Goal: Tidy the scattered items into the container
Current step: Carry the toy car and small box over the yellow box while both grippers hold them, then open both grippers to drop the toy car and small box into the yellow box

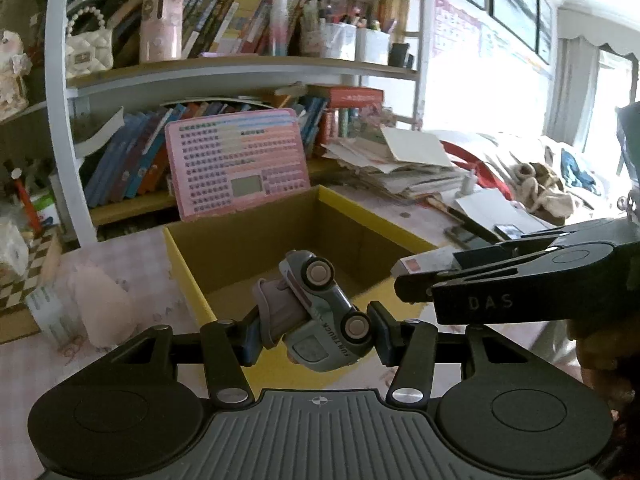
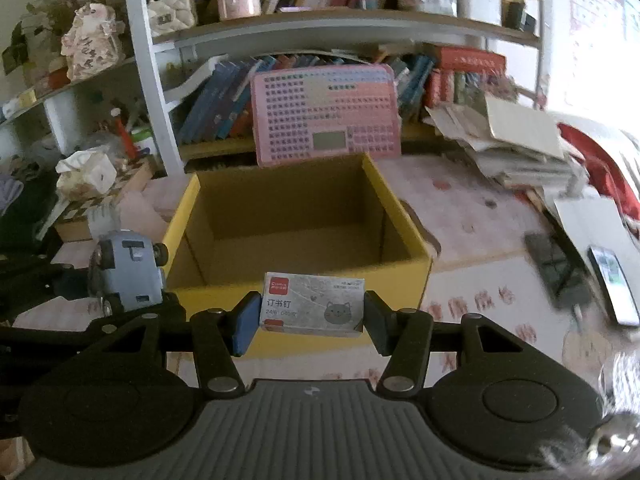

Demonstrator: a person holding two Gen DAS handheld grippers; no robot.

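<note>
Left gripper [image 1: 316, 330] clamped on toy truck [image 1: 324, 312], tilted with its wheels toward the camera, lower centre of the left view, over the near rim of the box [image 1: 188, 272]. Right gripper [image 2: 306, 320] grips staple box [image 2: 314, 305] square between its pads, lower centre of the right view, in front of the box's near wall. Box interior looks bare. Pink board [image 2: 326, 114] stands behind box.

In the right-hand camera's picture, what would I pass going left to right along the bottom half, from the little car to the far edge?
Toy car → staple box, held in front of the yellow cardboard box → dark flat thing on the table → phone.
</note>
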